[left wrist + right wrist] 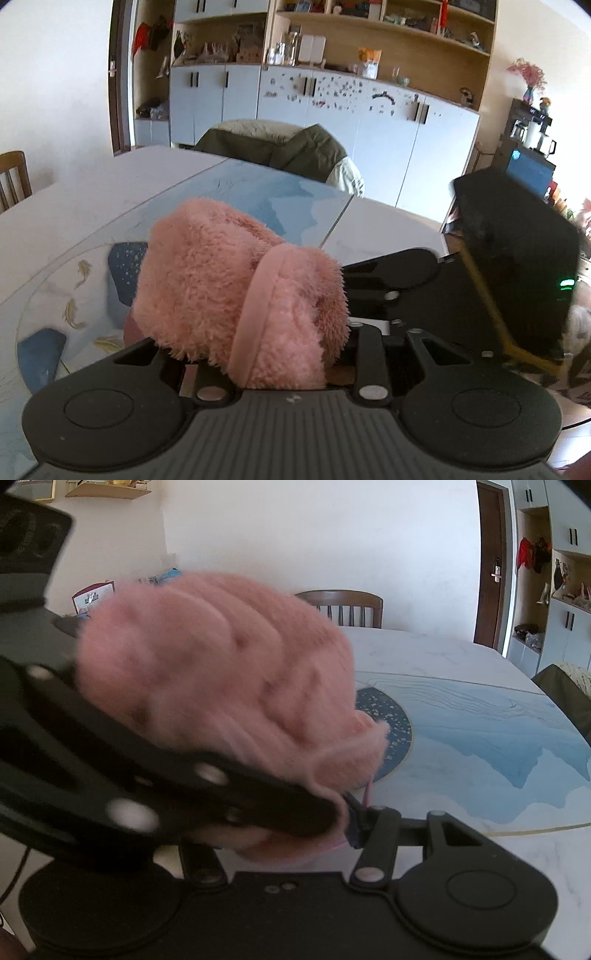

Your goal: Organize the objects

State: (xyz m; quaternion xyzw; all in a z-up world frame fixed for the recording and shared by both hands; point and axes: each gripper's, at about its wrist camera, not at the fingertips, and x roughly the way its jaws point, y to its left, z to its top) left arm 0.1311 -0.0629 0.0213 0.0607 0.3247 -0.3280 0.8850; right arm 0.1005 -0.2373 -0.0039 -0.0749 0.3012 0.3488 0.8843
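Observation:
A fluffy pink plush slipper point(236, 295) with a smooth pink binding fills the middle of the left wrist view. My left gripper point(266, 373) is shut on it and holds it above the table; its fingertips are hidden under the fluff. The same slipper point(221, 686) fills the right wrist view, blurred. My right gripper point(332, 834) is closed on its lower edge, and the left gripper's black body point(147, 775) crosses in front. In the left wrist view the right gripper's body point(517, 258) stands close at the right.
A round white table point(74, 206) with a blue patterned glass top point(480, 738) lies below. A chair draped with an olive jacket point(295, 147) stands behind it, a wooden chair point(347, 609) at the far side. Cabinets and shelves point(332, 92) line the wall.

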